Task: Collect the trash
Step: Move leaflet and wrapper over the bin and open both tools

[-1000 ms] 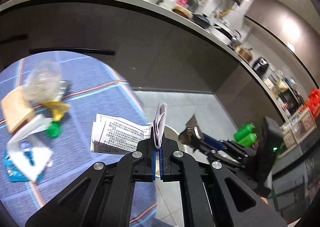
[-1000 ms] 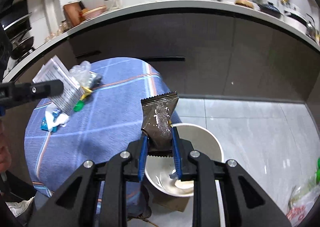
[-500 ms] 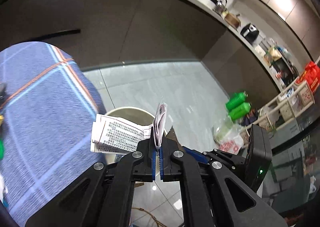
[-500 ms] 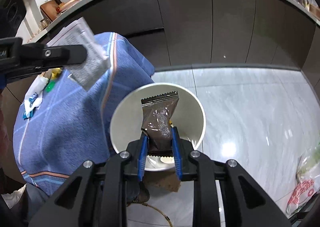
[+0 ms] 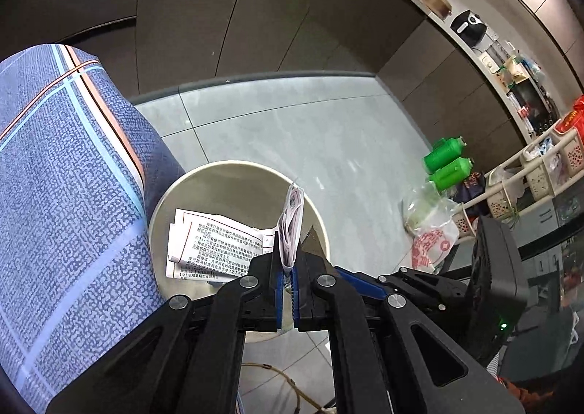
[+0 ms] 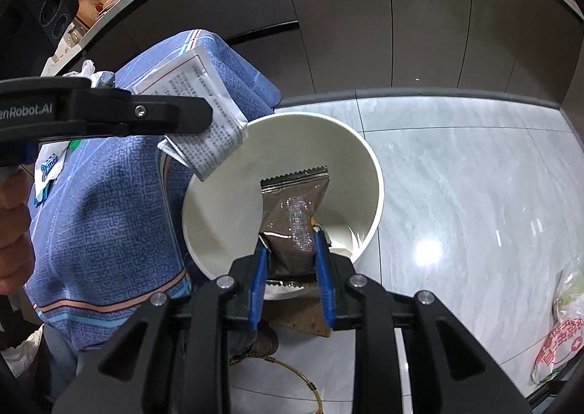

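Two black grippers with blue pads hang side by side over a round white plastic bin [image 6: 368,158] that stands on the pale grey tiled floor [image 6: 456,165], tight against the hanging edge of a blue checked tablecloth [image 6: 109,217].

In the left gripper [image 5: 288,269] the jaws are pinched fully together on a folded white printed leaflet [image 5: 215,249], which fans out sideways over the bin's mouth; from the right wrist view its corner overlaps the near rim.

In the right gripper [image 6: 290,249] the jaws stand part-way apart and have just eased a little wider, yet a brown foil snack wrapper with a serrated top edge [image 6: 295,209] sits upright between the pads, which touch its sides. The wrapper is above the bin's opening, not down inside it. Some pale scraps lie at the bottom of the bin.

More litter sits on the cloth-covered table beyond the left gripper: a white and blue packet [image 6: 49,169] and crumpled clear plastic [image 6: 89,69]. A hand [image 6: 12,231] shows at the left edge. Dark cabinet fronts [image 6: 365,23] curve behind. Two green bottles [image 5: 447,160] lie on the floor further off, beside a filled plastic bag [image 5: 430,235].
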